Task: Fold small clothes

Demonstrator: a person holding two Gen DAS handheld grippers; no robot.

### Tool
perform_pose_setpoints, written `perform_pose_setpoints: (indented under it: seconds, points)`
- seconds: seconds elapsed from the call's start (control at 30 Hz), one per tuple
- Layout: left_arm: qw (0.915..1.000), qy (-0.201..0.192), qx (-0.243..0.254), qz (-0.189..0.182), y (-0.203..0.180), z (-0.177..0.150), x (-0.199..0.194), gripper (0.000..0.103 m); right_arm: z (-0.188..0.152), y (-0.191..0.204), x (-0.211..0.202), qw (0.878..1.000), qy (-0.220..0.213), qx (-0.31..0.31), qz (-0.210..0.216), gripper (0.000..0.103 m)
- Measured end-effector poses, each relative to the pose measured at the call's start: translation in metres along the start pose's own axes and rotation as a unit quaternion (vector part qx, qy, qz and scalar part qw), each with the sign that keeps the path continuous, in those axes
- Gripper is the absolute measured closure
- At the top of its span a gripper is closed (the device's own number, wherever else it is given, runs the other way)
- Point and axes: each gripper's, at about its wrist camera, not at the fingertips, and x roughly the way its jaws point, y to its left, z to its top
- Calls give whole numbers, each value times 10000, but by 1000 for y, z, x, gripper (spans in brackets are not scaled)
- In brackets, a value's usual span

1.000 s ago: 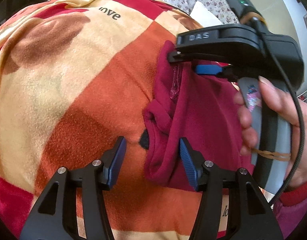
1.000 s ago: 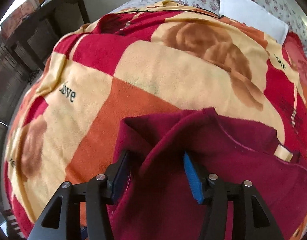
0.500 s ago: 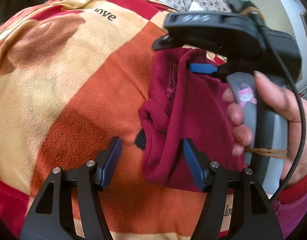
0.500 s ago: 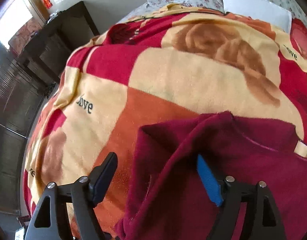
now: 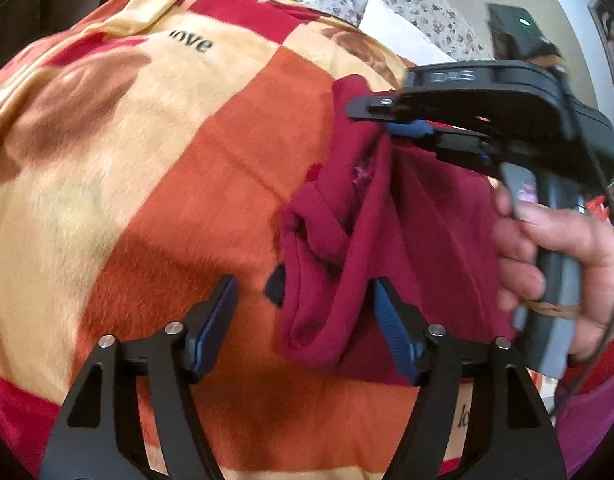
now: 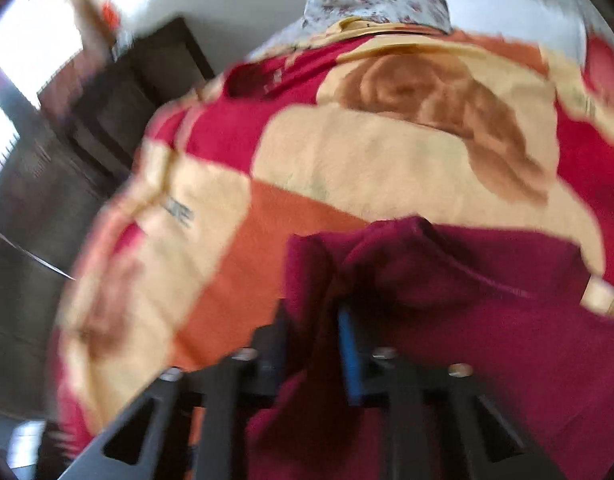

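Right gripper (image 6: 313,344), whose jaws have just been closing, is clamped on a raised fold of the crumpled maroon fleece garment (image 5: 387,240), which lies on the orange, red and cream checked blanket (image 5: 187,184). Left gripper (image 5: 303,320) is held open astride its near edge, jaws having just been widening.

My left-wrist view: garment (image 5: 387,216) lies on the blanket (image 5: 147,160), right of centre. Left gripper (image 5: 303,320) straddles its near fold; right gripper (image 5: 391,120) sits at its far edge. Behind the blanket, a pillow (image 5: 399,36). Right view is blurred; a cabinet (image 6: 119,96), I think, stands left.
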Motion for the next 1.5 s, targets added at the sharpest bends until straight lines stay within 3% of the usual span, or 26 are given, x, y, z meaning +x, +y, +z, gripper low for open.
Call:
perform_pose_setpoints:
  seconds: [0.27, 0.33, 0.4, 0.47, 0.67, 1.0, 1.27, 1.4, 1.5]
  points:
    - [9994, -164, 307, 76, -6, 12, 16, 34, 4, -7, -9, 9992, -192, 56, 345, 87]
    - [9994, -44, 285, -174, -7, 14, 16, 65, 1, -9, -13, 9989, -230, 60, 410, 87]
    - [9993, 23, 186, -316, -8, 17, 13, 75, 0, -12, -18, 9984, -266, 60, 499, 87]
    - [9990, -11, 291, -348, -14, 18, 7, 79, -1, -12, -27, 9979, -351, 36, 539, 87]
    - [9966, -248, 567, -550, -49, 21, -22, 83, -6, -23, -75, 9949, -739, 38, 681, 88]
    - [9813, -390, 1560, -1056, -162, 20, -47, 83, -26, -78, -185, 9852, -1564, 327, 619, 89]
    - [9631, 133, 2357, -1291, -263, -17, -3, 83, -72, -170, -251, 9761, -1961, 904, 254, 92]
    - [9608, 453, 2473, -1169, -291, -42, 37, 84, -98, -214, -249, 9747, -1829, 1273, -172, 92]
    - [9591, 649, 2562, -1014, -302, -59, 62, 84, -117, -243, -245, 9683, -1809, 1723, -64, 92]
